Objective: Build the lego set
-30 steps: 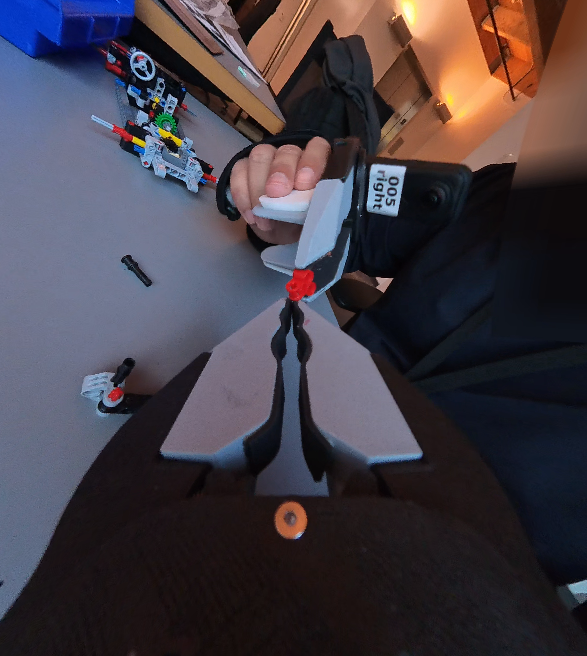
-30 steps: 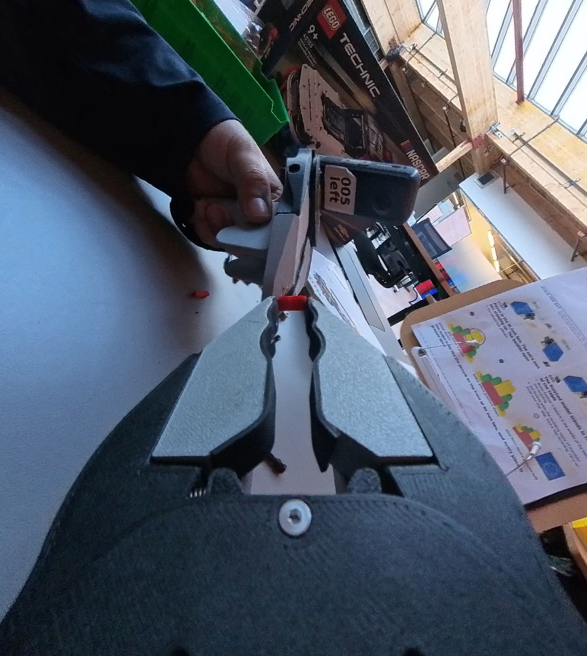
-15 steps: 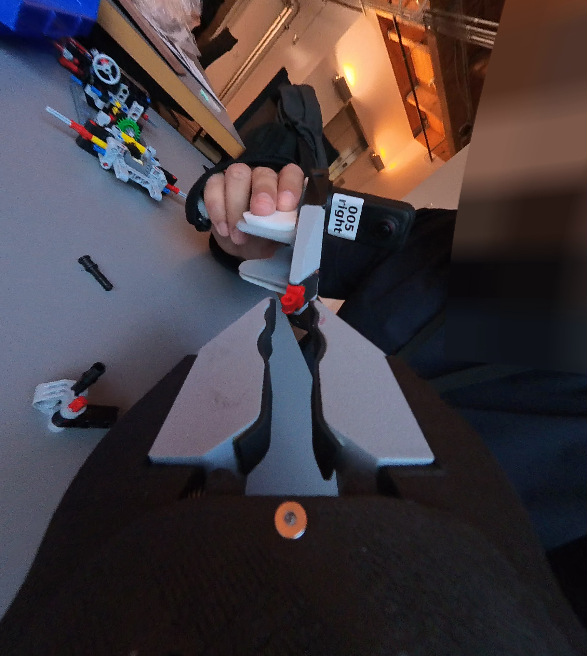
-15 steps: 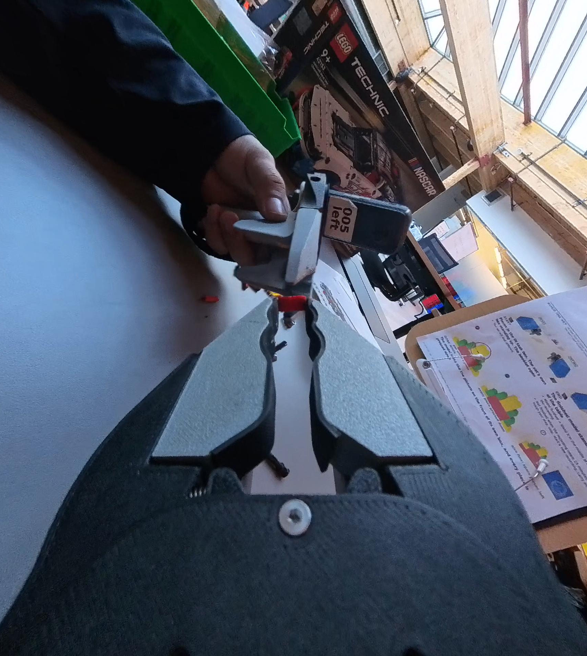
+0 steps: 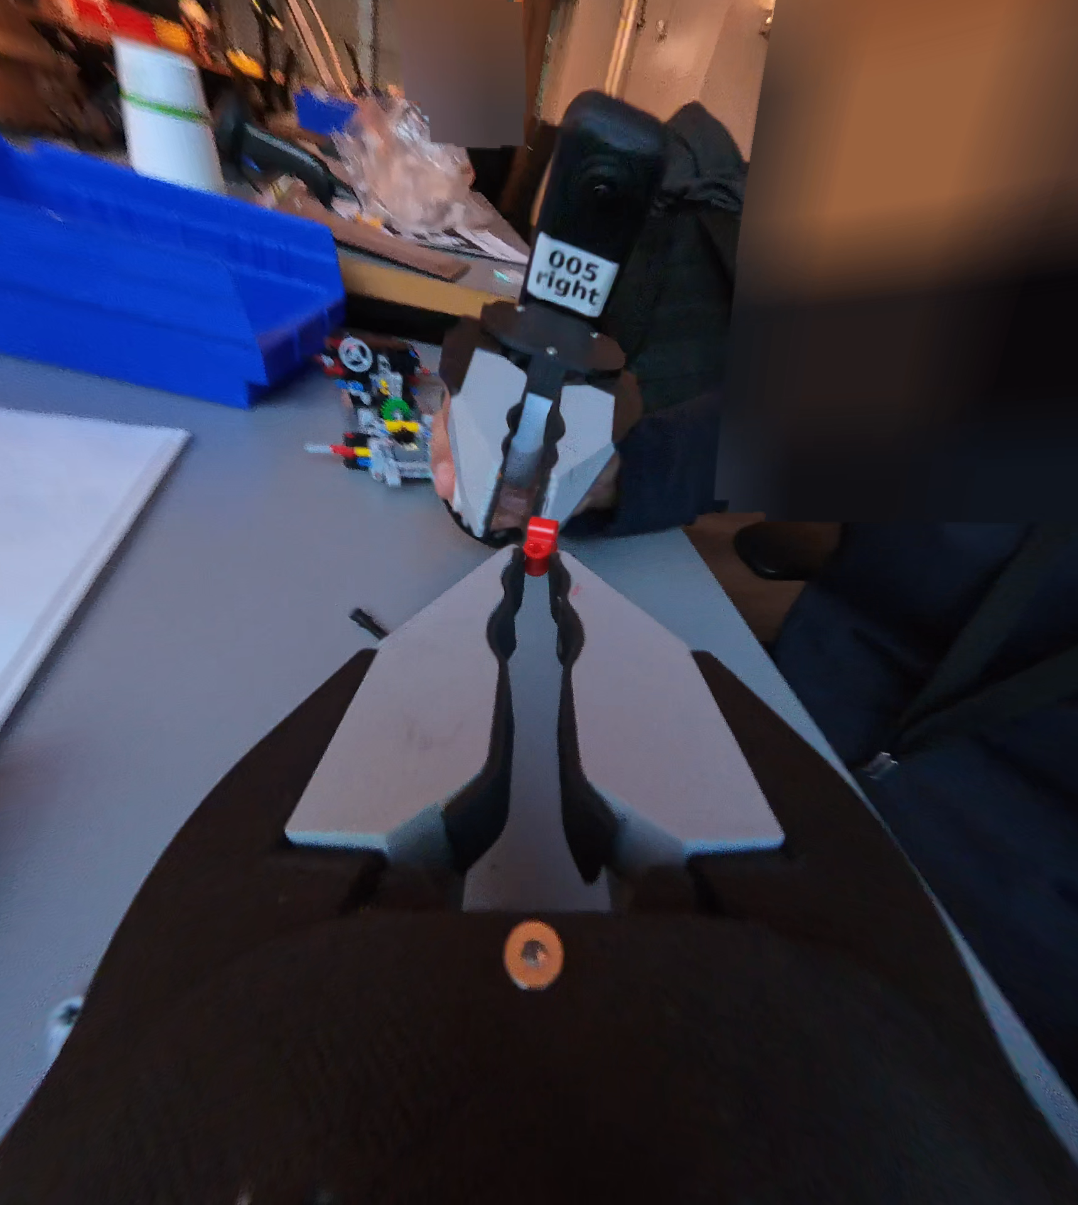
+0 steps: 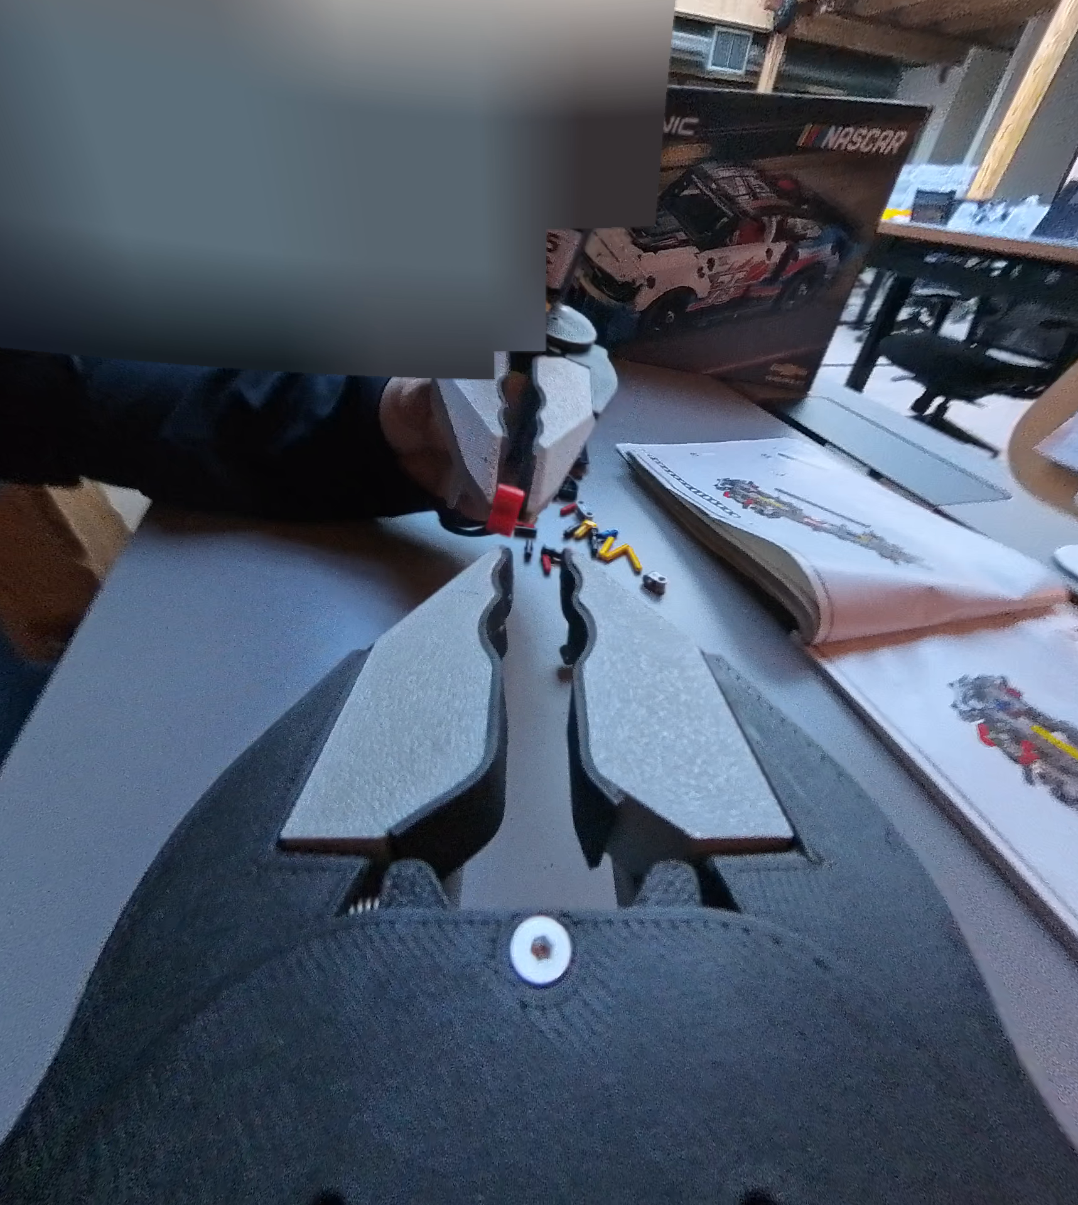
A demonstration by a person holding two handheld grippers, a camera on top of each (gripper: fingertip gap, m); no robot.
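Centrally, small red connector piece [image 5: 537,546] pinched at the tips of left gripper [image 5: 533,566], both black pads pressed on its sides, held up above grey table [image 5: 210,587]. Same red piece seen from right wrist view [image 6: 502,509] clamped at the far gripper's tips, hand [image 6: 418,450] and dark sleeve [image 6: 197,430] behind it. Right gripper [image 6: 536,561] parted, jaws apart with bare table between the fingertips, nothing in the grasp; tips just short of the red piece, not touching. Just beyond its tips, scatter of loose small parts [image 6: 595,544] on the table: yellow, black, red, blue pins and a grey connector [image 6: 655,579]. Right of those, open instruction booklet [image 6: 816,535], another printed sheet [image 6: 1012,730] nearer. Farther back, boxed kit with a race car picture [image 6: 751,248]. From left wrist view: part-built model with green gear [image 5: 386,417] on the table behind, black pin [image 5: 366,623] near the left finger, blue bin [image 5: 118,280] at far left, white sheet [image 5: 21,541] at left edge, white cylinder [image 5: 164,124] behind the bin. Background blurred, no finer detail readable.
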